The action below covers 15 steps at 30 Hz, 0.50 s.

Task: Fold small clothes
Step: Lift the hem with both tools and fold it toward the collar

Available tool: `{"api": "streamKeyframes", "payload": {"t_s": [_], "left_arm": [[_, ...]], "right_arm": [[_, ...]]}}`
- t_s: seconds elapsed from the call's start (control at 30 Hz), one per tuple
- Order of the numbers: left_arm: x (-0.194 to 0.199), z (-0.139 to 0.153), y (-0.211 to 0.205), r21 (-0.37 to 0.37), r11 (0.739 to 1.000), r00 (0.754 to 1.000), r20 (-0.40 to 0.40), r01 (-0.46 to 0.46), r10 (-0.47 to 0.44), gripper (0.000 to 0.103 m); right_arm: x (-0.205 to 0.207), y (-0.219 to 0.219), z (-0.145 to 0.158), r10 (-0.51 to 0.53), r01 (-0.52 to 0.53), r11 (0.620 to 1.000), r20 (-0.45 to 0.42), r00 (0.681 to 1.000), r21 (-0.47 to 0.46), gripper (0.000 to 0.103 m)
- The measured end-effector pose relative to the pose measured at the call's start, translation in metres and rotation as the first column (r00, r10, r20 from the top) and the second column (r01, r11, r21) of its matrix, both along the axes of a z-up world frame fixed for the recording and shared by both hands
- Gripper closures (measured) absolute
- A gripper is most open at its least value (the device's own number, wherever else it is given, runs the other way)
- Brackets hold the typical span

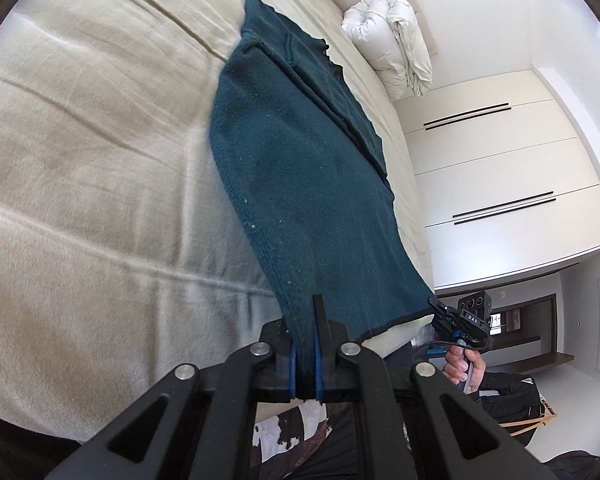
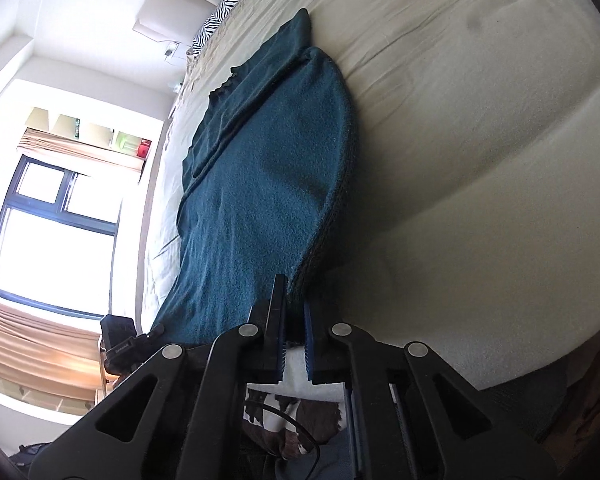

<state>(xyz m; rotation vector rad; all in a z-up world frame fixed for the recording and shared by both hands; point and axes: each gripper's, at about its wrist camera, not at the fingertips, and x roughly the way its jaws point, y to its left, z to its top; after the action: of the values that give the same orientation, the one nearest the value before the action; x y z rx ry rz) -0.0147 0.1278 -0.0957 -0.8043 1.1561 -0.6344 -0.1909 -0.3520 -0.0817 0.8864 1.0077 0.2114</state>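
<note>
A dark teal knitted garment [image 1: 300, 184] lies stretched along a beige bed sheet [image 1: 100, 160], its far end flat on the bed and its near hem lifted off the sheet. The sides are folded inward, so a long flap runs down one edge of it.

The near hem is caught at both corners. The left gripper [image 1: 306, 344] has its jaws closed on one corner — the knit runs straight down between the blue pads and fills the narrow gap. In the left wrist view the right gripper [image 1: 440, 308] pinches the other corner, with the hem edge pulled taut between the two; a hand [image 1: 466, 368] holds its handle.

In the right wrist view the right gripper [image 2: 294, 320] is likewise clamped on the garment [image 2: 268, 184], the cloth entering the jaws from above at the corner nearest the open sheet [image 2: 480, 140]. The left gripper [image 2: 152, 336] shows at the hem's opposite corner.

Beyond the garment, a rolled white duvet [image 1: 392, 48] sits at the head of the bed, and a zebra-print pillow [image 2: 220, 12] lies near the headboard. White wardrobe doors [image 1: 500, 180] stand beside the bed, and a window [image 2: 56, 232] on the other side.
</note>
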Motion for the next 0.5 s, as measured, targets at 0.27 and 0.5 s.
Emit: {"api": "streamKeyframes", "payload": {"t_s": [0.27,0.5], "left_arm": [[0.033,0.023,0.01,-0.173,0.983,0.997,0.036,-0.063,0.07,0.095],[0.062,0.029,0.021,-0.248,0.962,0.991,0.034,-0.116,0.128,0.095]], "right_arm": [[0.04,0.001,0.028,-0.052,0.04,0.994,0.112,0.992,0.105,0.097],[0.084,-0.001,0.046,-0.092,0.068,0.987,0.164,0.982,0.145,0.097]]}}
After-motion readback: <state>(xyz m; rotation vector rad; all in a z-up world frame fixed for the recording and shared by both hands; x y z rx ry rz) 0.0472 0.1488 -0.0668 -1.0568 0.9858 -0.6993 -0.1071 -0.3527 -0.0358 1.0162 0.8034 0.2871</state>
